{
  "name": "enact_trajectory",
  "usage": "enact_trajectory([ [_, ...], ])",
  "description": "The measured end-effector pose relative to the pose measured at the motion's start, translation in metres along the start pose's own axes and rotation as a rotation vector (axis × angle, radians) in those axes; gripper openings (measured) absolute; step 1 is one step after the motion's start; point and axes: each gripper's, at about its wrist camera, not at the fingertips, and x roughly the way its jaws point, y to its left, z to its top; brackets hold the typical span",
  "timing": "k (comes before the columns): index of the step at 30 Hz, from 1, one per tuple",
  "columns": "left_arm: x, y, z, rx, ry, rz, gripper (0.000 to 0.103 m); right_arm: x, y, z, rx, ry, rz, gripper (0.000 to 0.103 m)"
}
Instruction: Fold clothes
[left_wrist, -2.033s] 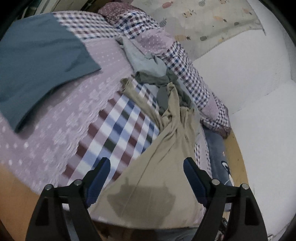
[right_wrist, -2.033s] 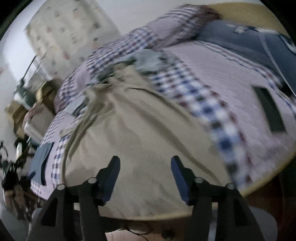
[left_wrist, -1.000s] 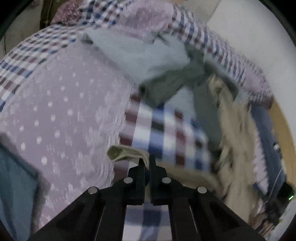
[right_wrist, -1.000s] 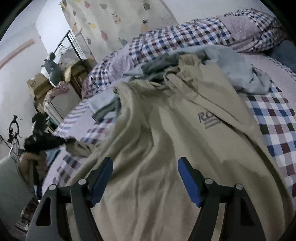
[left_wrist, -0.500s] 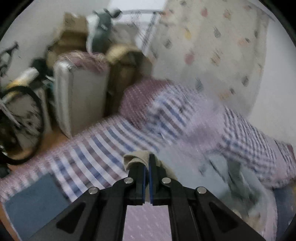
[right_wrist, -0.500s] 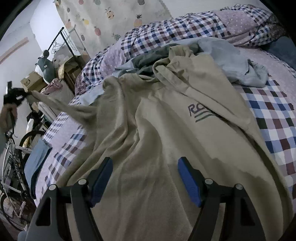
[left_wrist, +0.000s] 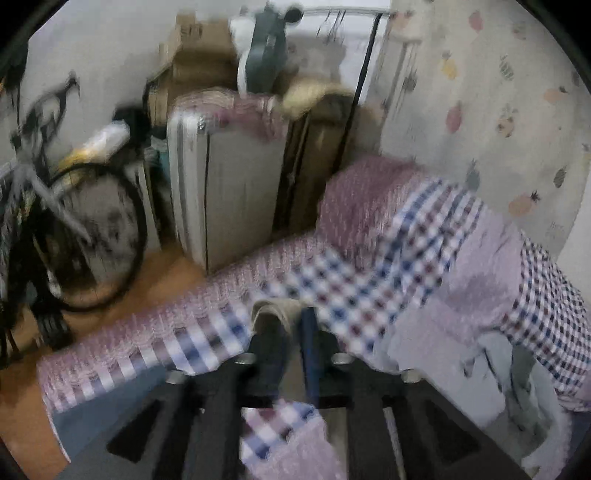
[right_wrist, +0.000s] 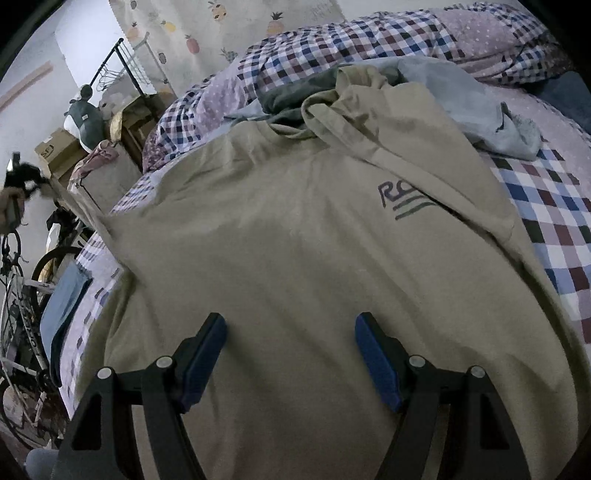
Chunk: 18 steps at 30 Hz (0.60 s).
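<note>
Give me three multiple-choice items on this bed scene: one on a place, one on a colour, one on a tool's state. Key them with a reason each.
1. Where does the printed logo lie on the beige shirt?
A. in the chest area
B. on the hem
C. on the sleeve

2. What colour is the folded cloth at the bed's left edge?
A. red
B. blue-grey
C. yellow

3. How stands the right tool?
A. shut on the shirt
B. open above the shirt
C. shut on a pillow

Key: 1 A, the print sits below the collar; 2 B, it looks blue-grey; 3 B, its fingers stand wide apart with cloth between them ungripped.
</note>
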Motion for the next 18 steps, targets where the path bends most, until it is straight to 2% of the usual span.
enact_trajectory([
  [1, 0.004, 0.001, -0.012, -0.007, 0.009, -0.019, 0.058, 0.0, 0.0, 0.0, 0.0, 0.0, 0.0, 0.077],
  [4, -0.004, 0.0, -0.052, -0.025, 0.027, -0.095, 0.072, -0.002, 0.002, -0.001, -0.003, 0.0, 0.001, 0.078],
  [8, -0.024, -0.006, -0.102, -0.035, 0.059, -0.224, 0.076, -0.006, 0.001, -0.003, 0.004, 0.003, 0.025, 0.078],
  [10, -0.045, -0.017, -0.127, -0.007, 0.06, -0.292, 0.078, -0.012, 0.0, -0.002, 0.011, -0.003, 0.043, 0.078],
  [14, -0.107, -0.059, -0.185, 0.125, 0.047, -0.426, 0.078, -0.032, -0.003, 0.007, 0.02, -0.054, 0.082, 0.078],
  [16, -0.145, -0.087, -0.212, 0.198, 0.043, -0.517, 0.08, -0.049, -0.007, 0.017, 0.007, -0.094, 0.115, 0.078],
  [18, -0.187, -0.117, -0.238, 0.251, 0.062, -0.644, 0.084, -0.076, -0.02, 0.028, -0.003, -0.169, 0.153, 0.078],
])
